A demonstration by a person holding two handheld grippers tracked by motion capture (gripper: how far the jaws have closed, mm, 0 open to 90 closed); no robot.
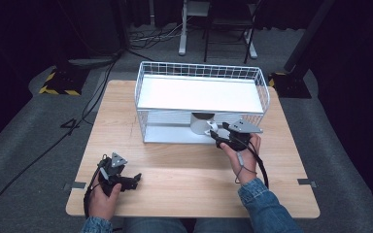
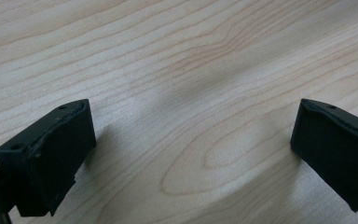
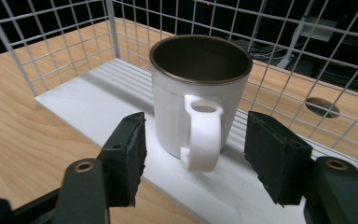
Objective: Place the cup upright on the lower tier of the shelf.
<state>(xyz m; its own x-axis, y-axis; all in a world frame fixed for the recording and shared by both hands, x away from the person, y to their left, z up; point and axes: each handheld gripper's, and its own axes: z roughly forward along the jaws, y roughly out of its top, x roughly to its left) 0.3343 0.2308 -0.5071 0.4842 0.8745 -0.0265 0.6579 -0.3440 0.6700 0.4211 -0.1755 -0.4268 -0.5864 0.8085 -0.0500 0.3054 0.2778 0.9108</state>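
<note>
From the high view, a white mug (image 1: 202, 125) stands upright on the lower shelf of a white wire rack (image 1: 201, 101) at the far middle of the bench (image 1: 184, 170), close to the shelf's near edge, with the right gripper (image 1: 219, 134) just beside it on its right and near side; the left gripper (image 1: 135, 180) rests low over the bare wood at the near left, well apart from the rack. In the left gripper view, its jaws stand wide and released over wood grain, with nothing between them. In the right gripper view, the mug (image 3: 199, 95) is seen with its dark-lined mouth up, so its long axis runs vertical, and its white handle (image 3: 201, 133) points straight toward the gripper, between the two jaws, which stand apart on either side and press on nothing, so the mug is released. Judging by its thin rim and dark metallic lining, it is probably a rigid, fairly light insulated or enamelled cup; the glossy wall looks slippery and could chip if knocked against the wire. The handle seems the safest hold, pinched across its flat sides, since the body looks about as wide as the present gap.
</note>
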